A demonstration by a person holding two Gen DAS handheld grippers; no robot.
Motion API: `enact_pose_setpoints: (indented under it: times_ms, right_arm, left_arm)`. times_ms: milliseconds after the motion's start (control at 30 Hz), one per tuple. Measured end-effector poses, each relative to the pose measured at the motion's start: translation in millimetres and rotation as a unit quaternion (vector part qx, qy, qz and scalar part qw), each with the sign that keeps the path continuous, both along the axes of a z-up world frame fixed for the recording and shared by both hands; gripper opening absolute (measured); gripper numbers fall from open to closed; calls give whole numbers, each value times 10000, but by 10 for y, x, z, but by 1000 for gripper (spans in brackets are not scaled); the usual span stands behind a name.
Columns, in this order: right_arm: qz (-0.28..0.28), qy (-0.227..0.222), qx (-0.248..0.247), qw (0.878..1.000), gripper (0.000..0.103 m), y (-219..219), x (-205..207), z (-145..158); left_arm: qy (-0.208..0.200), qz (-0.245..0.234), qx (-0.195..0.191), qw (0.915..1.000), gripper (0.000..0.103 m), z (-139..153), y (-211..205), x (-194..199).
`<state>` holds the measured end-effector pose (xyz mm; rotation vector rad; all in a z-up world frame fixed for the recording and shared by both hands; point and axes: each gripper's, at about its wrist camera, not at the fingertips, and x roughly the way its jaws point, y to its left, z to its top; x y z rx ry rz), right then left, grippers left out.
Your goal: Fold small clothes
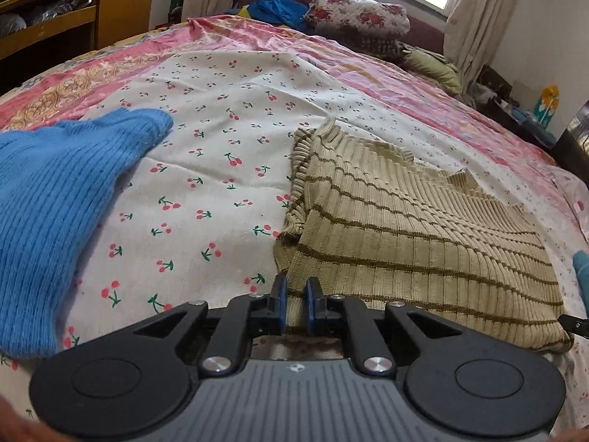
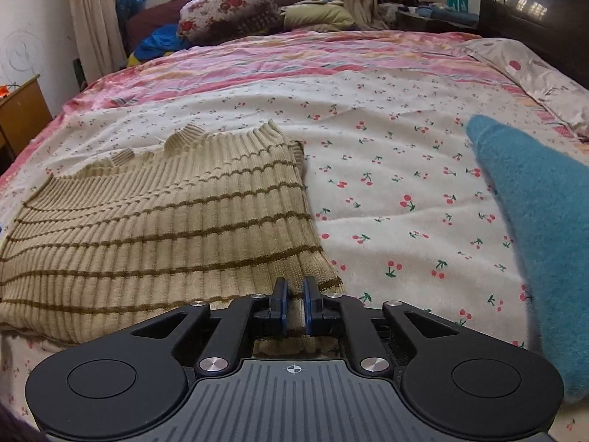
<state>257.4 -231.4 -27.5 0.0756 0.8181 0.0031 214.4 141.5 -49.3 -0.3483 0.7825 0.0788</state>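
Pinching the near hem of a striped beige sweater (image 1: pixel 405 228) at both corners, the left claw (image 1: pixel 295 296) and right claw (image 2: pixel 294 296) held it on the bed (image 2: pixel 368 110); sleeves looked tucked, final fold pending, blue garments (image 1: pixel 55 202) unfolded.

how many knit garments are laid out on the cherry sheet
3: a beige striped sweater at centre, held by both jaws; a blue knit left of it; a teal knit right. Others may lie out of frame.

No readable text, label or number anywhere.
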Motion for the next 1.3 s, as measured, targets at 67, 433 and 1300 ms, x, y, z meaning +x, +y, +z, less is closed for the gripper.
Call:
enact_pose_setpoints:
  times_ms: [67, 433, 1300]
  right_arm:
    - [-10, -81, -49, 10000, 11, 26, -26, 56]
    - [-148, 153, -512, 9985, 11, 160, 32, -31]
    - [795, 86, -480, 9956, 11, 1103, 209, 182]
  left_arm:
    - [-44, -13, -8, 10000, 17, 7, 7, -20]
    - [-141, -144, 153, 9997, 19, -23, -6, -52]
    - [-190, -248, -141, 9994, 34, -113, 123, -81]
